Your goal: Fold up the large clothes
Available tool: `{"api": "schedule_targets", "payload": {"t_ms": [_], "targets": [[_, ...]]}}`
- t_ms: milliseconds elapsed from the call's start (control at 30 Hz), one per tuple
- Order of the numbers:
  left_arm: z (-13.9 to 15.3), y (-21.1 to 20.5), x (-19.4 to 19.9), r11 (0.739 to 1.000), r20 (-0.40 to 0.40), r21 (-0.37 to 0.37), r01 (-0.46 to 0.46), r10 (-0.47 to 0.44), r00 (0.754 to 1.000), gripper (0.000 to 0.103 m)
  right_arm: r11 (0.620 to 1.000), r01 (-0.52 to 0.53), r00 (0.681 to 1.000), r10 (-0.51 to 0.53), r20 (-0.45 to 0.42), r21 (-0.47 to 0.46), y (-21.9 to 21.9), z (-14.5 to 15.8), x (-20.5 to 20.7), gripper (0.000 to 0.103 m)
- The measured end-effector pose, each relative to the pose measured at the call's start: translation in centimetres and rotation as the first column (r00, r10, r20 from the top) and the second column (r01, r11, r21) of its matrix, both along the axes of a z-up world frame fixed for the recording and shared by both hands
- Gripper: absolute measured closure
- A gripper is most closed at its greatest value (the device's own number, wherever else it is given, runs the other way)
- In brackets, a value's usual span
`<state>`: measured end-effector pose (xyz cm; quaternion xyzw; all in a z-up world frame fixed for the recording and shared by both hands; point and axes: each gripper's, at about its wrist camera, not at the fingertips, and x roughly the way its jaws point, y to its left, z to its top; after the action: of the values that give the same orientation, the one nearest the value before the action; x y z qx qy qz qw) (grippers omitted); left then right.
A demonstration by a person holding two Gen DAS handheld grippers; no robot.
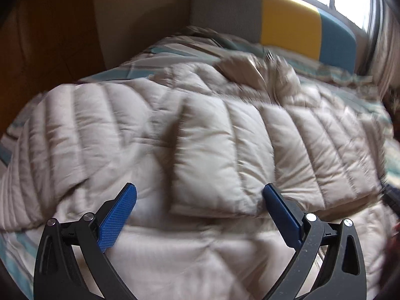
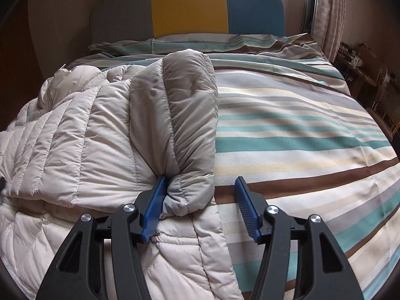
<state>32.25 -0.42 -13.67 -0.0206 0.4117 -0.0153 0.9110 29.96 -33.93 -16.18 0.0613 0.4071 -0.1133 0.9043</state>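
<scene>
A beige quilted puffer jacket [image 1: 105,130] lies spread over the bed, blurred in the left wrist view. One sleeve [image 1: 215,155] is folded across its body, with the cuff end toward me. My left gripper [image 1: 200,187] hovers over that cuff, its blue pads far apart and touching nothing. In the right wrist view the jacket [image 2: 75,137] fills the left half, and its other sleeve [image 2: 185,105] lies folded along the jacket's right edge. My right gripper [image 2: 202,178] is open around this sleeve's cuff: the left pad rests against it, the right pad stands apart over the bedcover.
The striped bedcover [image 2: 300,130] lies bare to the right of the jacket. A striped pillow [image 2: 225,42] and a grey, yellow and teal headboard [image 2: 190,10] are at the far end. A curtain [image 2: 330,12] and a window are at the back right, and a wooden panel [image 1: 50,37] is to the left.
</scene>
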Motion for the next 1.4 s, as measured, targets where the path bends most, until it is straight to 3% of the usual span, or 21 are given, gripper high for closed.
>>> {"api": "schedule_targets", "payload": {"t_ms": [167, 300, 433, 567, 733, 767, 867, 1033, 1133, 1300, 1400], "targets": [[2.9, 7.2, -2.0, 0.976, 0.073, -0.122, -0.179, 0.189, 0.979, 0.003, 1.0, 0.022, 1.0, -0.022, -0.003, -0.021, 0.1, 0.0, -0.2, 0.036], [4.5, 13.6, -4.1, 0.921, 0.13, -0.177, -0.346, 0.371, 0.92, 0.003, 0.999, 0.028, 1.0, -0.028, -0.005, -0.027, 0.1, 0.0, -0.3, 0.033], [4.0, 19.8, -5.9, 0.84, 0.085, -0.173, -0.515, 0.534, 0.841, 0.003, 0.999, 0.03, 1.0, -0.03, -0.004, -0.033, 0.0, 0.0, -0.4, 0.032], [1.8, 24.4, -7.1, 0.76, -0.01, -0.204, -0.618, 0.629, 0.777, 0.003, 0.998, 0.034, 0.999, -0.034, -0.005, -0.047, 0.1, 0.1, -0.4, 0.031], [-1.3, 29.7, -8.8, 0.608, -0.168, -0.284, -0.741, 0.729, 0.663, 0.003, 0.998, 0.036, 0.999, -0.036, -0.006, -0.052, 0.2, 0.1, -0.4, 0.03], [-1.6, 30.7, -9.1, 0.576, -0.181, -0.294, -0.763, 0.75, 0.636, 0.003, 0.998, 0.035, 0.999, -0.035, -0.005, -0.051, 0.2, 0.1, -0.4, 0.029], [-2.0, 32.4, -9.7, 0.515, -0.173, -0.281, -0.81, 0.803, 0.57, 0.003, 0.998, 0.036, 0.999, -0.036, -0.005, -0.049, 0.2, 0.1, -0.4, 0.029], [-2.1, 34.4, -9.4, 0.448, -0.161, -0.208, -0.869, 0.861, 0.483, 0.003, 0.998, 0.037, 0.999, -0.037, -0.006, -0.045, 0.0, 0.1, -0.5, 0.028], [-2.3, 34.8, -8.6, 0.438, -0.155, -0.167, -0.884, 0.873, 0.462, 0.003, 0.998, 0.041, 0.999, -0.041, -0.007, -0.046, 0.0, 0.1, -0.5, 0.028], [-3.2, 34.5, -6.9, 0.45, -0.115, -0.016, -0.893, 0.886, 0.449, 0.003, 0.998, 0.04, 0.999, -0.04, -0.007, -0.044, -0.1, 0.1, -0.5, 0.026], [-3.1, 35.0, -7.2, 0.42, -0.107, -0.021, -0.907, 0.901, 0.42, 0.004, 0.998, 0.045, 0.999, -0.045, -0.008, -0.043, -0.3, 0.0, -0.5, 0.025]]}}
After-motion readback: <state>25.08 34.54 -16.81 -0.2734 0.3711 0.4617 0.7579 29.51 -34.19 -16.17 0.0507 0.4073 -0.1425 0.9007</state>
